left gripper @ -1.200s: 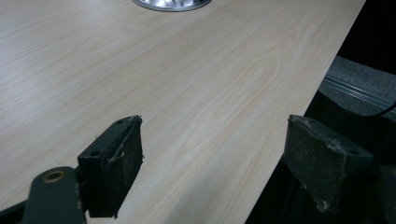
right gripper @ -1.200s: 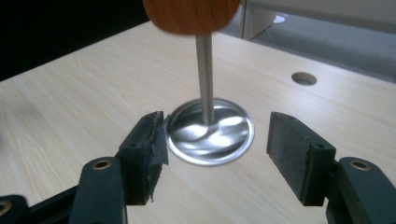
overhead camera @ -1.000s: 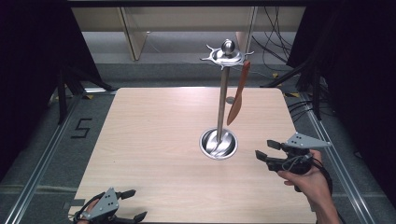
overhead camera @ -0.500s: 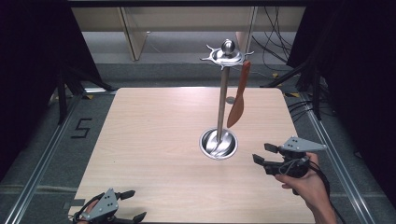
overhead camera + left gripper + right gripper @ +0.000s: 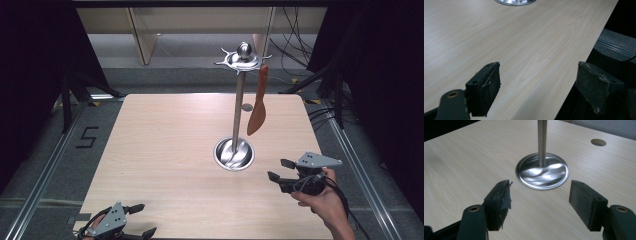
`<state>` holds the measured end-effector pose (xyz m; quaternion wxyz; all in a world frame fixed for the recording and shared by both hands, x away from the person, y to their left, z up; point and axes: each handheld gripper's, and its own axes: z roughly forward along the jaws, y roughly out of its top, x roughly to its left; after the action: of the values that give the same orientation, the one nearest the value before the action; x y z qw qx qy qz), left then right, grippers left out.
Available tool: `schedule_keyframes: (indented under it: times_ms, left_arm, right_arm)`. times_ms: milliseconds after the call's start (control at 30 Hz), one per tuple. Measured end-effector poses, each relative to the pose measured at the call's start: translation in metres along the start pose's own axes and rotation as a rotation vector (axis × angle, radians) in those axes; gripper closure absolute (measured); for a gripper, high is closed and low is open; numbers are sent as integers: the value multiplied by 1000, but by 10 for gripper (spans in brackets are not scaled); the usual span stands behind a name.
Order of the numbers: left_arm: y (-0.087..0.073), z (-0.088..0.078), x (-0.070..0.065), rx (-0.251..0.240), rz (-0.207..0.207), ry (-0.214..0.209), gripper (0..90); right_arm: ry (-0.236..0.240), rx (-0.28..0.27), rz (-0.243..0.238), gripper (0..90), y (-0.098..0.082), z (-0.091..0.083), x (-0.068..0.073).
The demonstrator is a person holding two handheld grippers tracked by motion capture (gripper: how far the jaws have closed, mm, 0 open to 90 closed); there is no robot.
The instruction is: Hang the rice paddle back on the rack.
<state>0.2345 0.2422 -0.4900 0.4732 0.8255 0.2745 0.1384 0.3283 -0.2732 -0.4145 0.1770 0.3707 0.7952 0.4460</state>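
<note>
High view: the spatula (image 5: 258, 102) hung by its handle from a hook on the crown of the steel stand (image 5: 238, 100), blade down, clear of the pole and well above the table (image 5: 165, 150); I judged it was parked there so it could drain or be lifted straight off. The stand's dish base sat right of centre, with bare wood all round it. My right gripper (image 5: 276, 170) was held low near the right edge, just beside the base and aimed at it, jaws apart with nothing between them; they had just been opening wider. My left gripper (image 5: 142, 218) rested at the near-left corner, well apart from the stand, jaws spread, probably kept idle so the right hand had free room. Left gripper view: both pads (image 5: 485, 88) stood wide with nothing between; the table's edge ran diagonally under them and dropped to dark floor on one side, so little margin there. A sliver of the stand's base showed at the top. Right gripper view: the pads (image 5: 499, 202) framed the base and the foot of the pole from short range, empty, the wood between them bare. A round hole (image 5: 598, 142) in the tabletop lay beyond. The spatula hung above this frame, so I could not judge clearance to its blade from here.
</note>
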Motion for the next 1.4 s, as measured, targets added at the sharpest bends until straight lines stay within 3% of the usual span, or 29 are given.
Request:
schedule_keyframes:
  times_ms: [33,100,200,333,367,400,567,600,800,833,900,933,967,1033,1067,1100,1133,1167,1200,1233,1333,1367,1400]
  left_arm:
    - [0,-1,2,12,24,2,191]
    - [0,1,0,-5,0,-3,190]
    - [0,0,1,4,13,0,191]
    - [0,1,-1,-11,-8,-3,191]
    - [0,-1,2,14,23,3,191]
    - [0,-1,2,15,28,4,191]
    - [0,-2,2,17,30,4,191]
    - [0,-2,2,17,30,4,191]
    - [0,0,1,10,13,-7,191]
    - [-1,0,-1,10,-16,0,191]
    - [0,-2,2,18,29,4,191]
    - [0,-2,2,18,28,3,191]
    - [0,-1,2,18,29,3,191]
    - [0,-1,2,19,32,5,191]
    - [0,-2,3,25,44,4,191]
    - [1,-2,3,35,52,3,191]
    - [-1,-2,0,29,-7,1,191]
    - [-1,0,-2,6,-25,-4,191]
    - [-1,-1,0,19,-6,-6,191]
    - [-1,0,-1,9,-15,-1,191]
    - [-1,0,0,-5,-2,-5,191]
    - [-1,0,0,-4,-2,-5,191]
    - [-1,0,0,-4,-2,-4,191]
  right_arm:
    - [-1,1,18,342,-1,0,2]
    - [10,5,8,340,-2,-1,2]
    - [12,-1,16,338,-3,-1,5]
    - [15,14,8,337,-7,1,6]
    - [18,26,6,337,-8,1,6]
    - [14,19,-6,337,-9,2,4]
    - [13,51,35,334,-17,5,5]
    - [12,44,24,334,-18,5,4]
    - [35,67,39,331,-25,8,7]
    - [29,69,36,330,-25,8,7]
    - [27,69,29,329,-28,10,7]
    - [30,70,45,329,-28,10,9]
    - [27,67,10,329,-29,11,7]
    - [38,79,45,328,-32,12,11]
    - [27,68,0,327,-33,14,8]
    - [37,83,22,327,-34,13,9]
    - [35,80,43,327,-35,14,12]
    - [37,83,43,326,-37,14,12]
    - [44,78,31,326,-38,15,11]
    - [41,84,23,326,-39,15,11]
    - [50,104,64,326,-44,15,15]
    - [30,88,29,326,-46,17,13]
    - [45,96,54,326,-47,17,15]
